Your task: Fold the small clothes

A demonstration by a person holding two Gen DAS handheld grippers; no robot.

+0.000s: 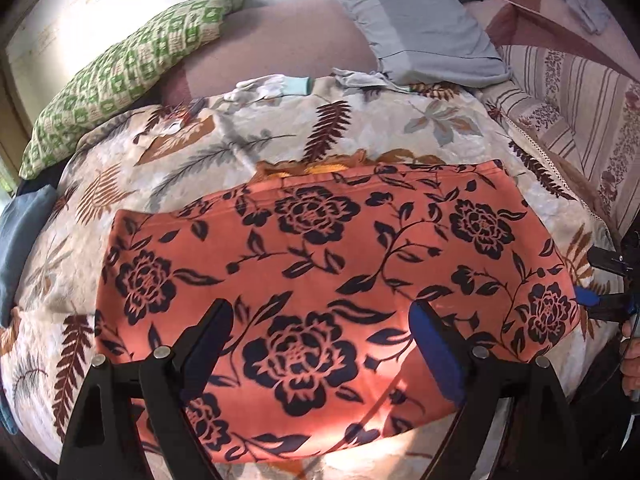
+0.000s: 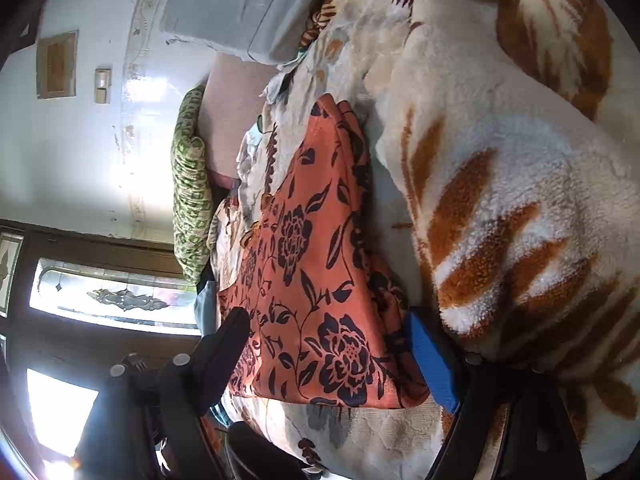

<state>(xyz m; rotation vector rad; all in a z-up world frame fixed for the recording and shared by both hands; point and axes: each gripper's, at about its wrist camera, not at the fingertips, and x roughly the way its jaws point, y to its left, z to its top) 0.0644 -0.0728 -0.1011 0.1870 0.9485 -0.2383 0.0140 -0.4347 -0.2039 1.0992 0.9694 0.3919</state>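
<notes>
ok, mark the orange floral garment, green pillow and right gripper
orange floral garment (image 1: 320, 264), left wrist view, middle of the cloth
green pillow (image 1: 120, 72), left wrist view, its patterned face
right gripper (image 2: 328, 344), right wrist view, midway between fingertips

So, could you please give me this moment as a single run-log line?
task: fold clothes | orange flowered cloth: flat on blanket | left gripper: open above cloth | right gripper: open at cloth's edge

Bare blanket beyond the orange cloth lies free (2 pillows block the far edge).
</notes>
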